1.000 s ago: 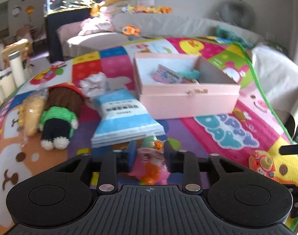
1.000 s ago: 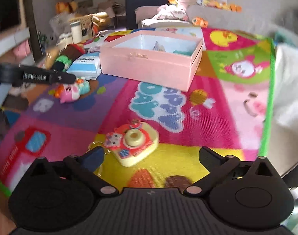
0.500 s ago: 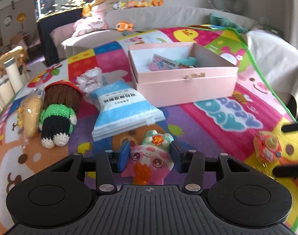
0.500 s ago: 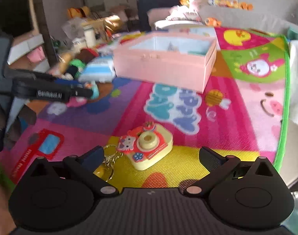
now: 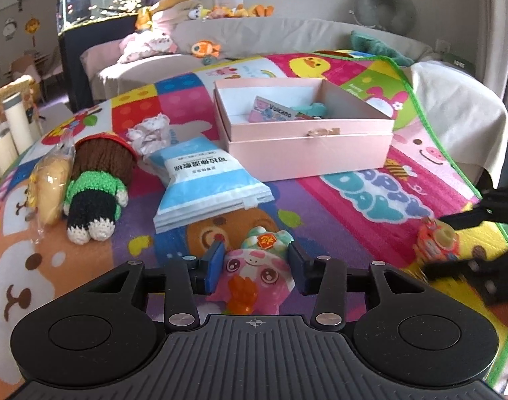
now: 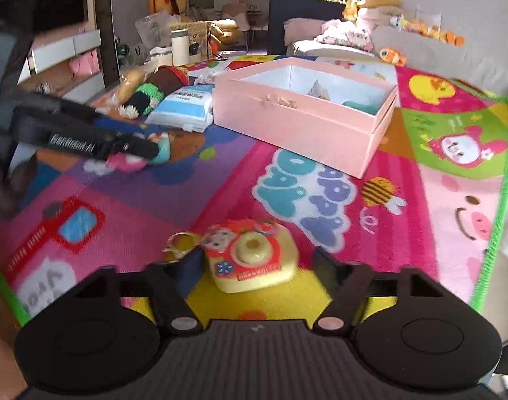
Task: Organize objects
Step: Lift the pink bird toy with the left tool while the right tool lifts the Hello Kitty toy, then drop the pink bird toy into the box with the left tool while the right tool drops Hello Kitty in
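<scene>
The left gripper (image 5: 255, 268) has its blue pads pressed on both sides of a pink squishy toy (image 5: 254, 275), whose teal top pokes out ahead of them; its jaws have just been narrowing slightly on it. The right gripper (image 6: 254, 263) has just been closing around a yellow toy camera (image 6: 250, 255) with a key ring: the camera sits between the fingers, the left pad about at its edge, the right one a little apart, so it is not yet clamped. Both toys lie on a bright cartoon play mat (image 5: 370, 200) that covers a bed-like surface. Further out on the mat stands an open pink box (image 5: 307, 140), already holding a card and a teal item. Left of it lie a blue-and-white wipes pack (image 5: 200, 183), a crumpled tissue (image 5: 150, 131), a crocheted doll (image 5: 97, 180) and a bagged bread roll (image 5: 49, 183). Beyond the mat are a beige sofa (image 5: 254, 36) strewn with plush toys, and a fish tank (image 5: 100, 3).
</scene>
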`<state>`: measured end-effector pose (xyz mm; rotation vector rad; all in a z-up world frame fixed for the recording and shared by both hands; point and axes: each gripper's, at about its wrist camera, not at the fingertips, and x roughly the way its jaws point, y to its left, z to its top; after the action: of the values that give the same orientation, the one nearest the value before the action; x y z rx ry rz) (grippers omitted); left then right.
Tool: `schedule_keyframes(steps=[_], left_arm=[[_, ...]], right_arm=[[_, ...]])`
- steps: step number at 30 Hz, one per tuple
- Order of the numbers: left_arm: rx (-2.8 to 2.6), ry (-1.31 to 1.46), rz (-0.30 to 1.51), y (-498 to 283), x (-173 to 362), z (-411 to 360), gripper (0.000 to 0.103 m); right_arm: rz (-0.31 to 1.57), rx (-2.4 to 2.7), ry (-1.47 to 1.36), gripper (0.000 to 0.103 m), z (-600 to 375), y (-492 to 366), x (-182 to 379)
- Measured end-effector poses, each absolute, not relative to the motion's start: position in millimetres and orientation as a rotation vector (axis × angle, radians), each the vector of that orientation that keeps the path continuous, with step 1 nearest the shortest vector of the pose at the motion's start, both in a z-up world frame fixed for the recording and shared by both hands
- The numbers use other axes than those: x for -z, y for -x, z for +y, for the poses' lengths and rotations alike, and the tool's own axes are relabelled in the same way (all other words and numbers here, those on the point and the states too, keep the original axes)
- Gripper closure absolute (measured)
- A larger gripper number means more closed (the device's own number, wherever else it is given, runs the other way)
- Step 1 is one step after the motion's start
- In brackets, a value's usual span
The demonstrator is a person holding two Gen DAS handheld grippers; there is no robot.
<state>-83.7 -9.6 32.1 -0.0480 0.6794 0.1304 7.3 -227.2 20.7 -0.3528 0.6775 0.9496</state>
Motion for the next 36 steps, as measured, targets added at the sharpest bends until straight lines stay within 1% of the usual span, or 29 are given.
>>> schedule_keyframes(steps=[1,4,7,10,13,16,18,20,21,23,25,29,30,32,34,36], left_arm=[[-0.127,0.037,0.676,87,-33,-12,0.058],[-0.114,0.006,0.649,96,-39,-17,0.059],[-0.078,0.061,0.608,99,-61,-14,0.059],[-0.050,0.042,0.474,87,-110,-12,0.059],[-0.054,0.030,0.328,59,-158,-9,0.057],[-0.055,0.063,0.221,22,-181,0,0.054],[-0.061,0.029,0.201,-8,-176,0,0.055],[-0.064,-0.127,0.334,-43,-153,-10,0.054],[-0.067,-0.125,0.365,-52,-143,-10,0.054],[-0.046,0.030,0.399,-63,-124,6,0.054],[-0.053,0.167,0.394,-62,-113,23,0.054],[-0.071,0.234,0.356,-43,-101,46,0.054],[-0.051,0.208,0.359,-41,-98,44,0.055],[-0.013,0.098,0.442,-52,-97,34,0.054],[-0.003,-0.032,0.520,-67,-85,16,0.054],[0.011,-0.075,0.597,-81,-68,9,0.054]], right_arm=[[0.684,-0.947,0.353,0.046,-225,-8,-22],[0.671,-0.940,0.355,0.047,-221,-2,-31],[0.636,-0.951,0.334,0.047,-226,4,-49],[0.558,-0.949,0.311,0.047,-237,9,-77],[0.482,-0.929,0.281,0.047,-245,8,-105],[0.428,-0.907,0.260,0.047,-249,5,-123],[0.415,-0.885,0.254,0.047,-249,2,-130],[0.422,-0.865,0.244,0.047,-249,-4,-132],[0.428,-0.856,0.242,0.047,-248,-7,-133],[0.434,-0.838,0.240,0.047,-246,-12,-133],[0.443,-0.822,0.235,0.047,-246,-17,-133],[0.472,-0.798,0.219,0.047,-240,-31,-135],[0.472,-0.794,0.220,0.047,-237,-34,-137],[0.460,-0.782,0.225,0.047,-229,-42,-142],[0.450,-0.762,0.214,0.047,-219,-51,-147],[0.442,-0.758,0.207,0.047,-210,-57,-150]])
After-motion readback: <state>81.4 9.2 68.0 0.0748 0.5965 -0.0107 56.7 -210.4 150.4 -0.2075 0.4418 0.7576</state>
